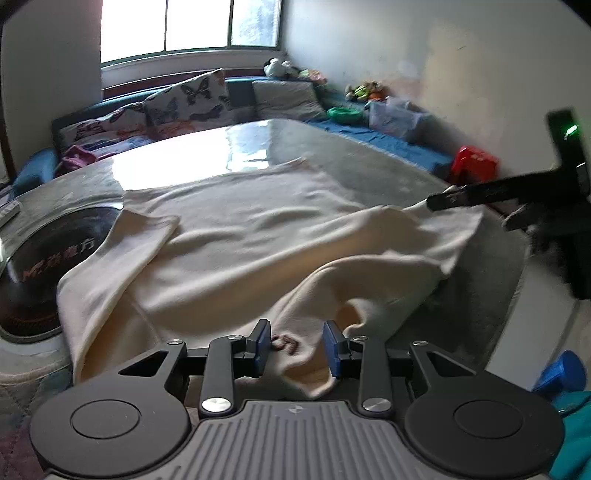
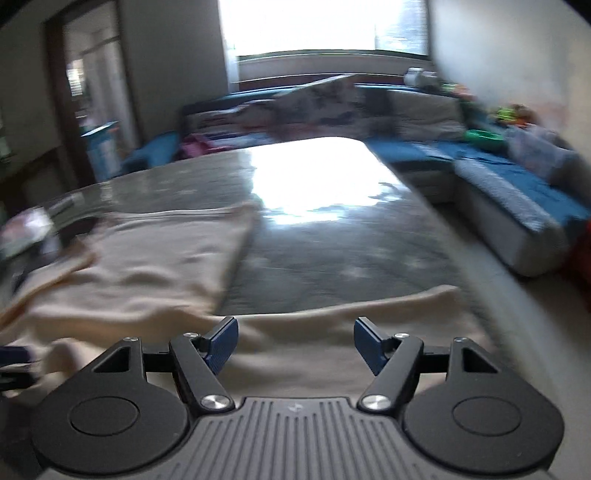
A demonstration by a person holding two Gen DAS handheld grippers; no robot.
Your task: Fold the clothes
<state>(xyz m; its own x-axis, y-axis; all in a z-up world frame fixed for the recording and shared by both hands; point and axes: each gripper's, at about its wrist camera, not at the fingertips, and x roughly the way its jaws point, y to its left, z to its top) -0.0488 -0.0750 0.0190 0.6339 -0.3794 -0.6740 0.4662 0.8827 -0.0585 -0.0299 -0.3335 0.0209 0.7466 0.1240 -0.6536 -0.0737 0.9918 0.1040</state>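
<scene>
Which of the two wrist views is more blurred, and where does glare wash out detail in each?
Right wrist view: more blurred, with the cream garment and sofa smeared; glare whitens the window and the far tabletop. Left wrist view: mostly sharp, with glare on the window and a bright patch on the tabletop; fisheye bending curves both.

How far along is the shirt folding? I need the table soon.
Early. Done: the cream shirt is spread on the table, one sleeve turned in. In hand: both tongs open, left tongs over the near edge, right tongs above the other sleeve side. Left: remaining folds.
</scene>
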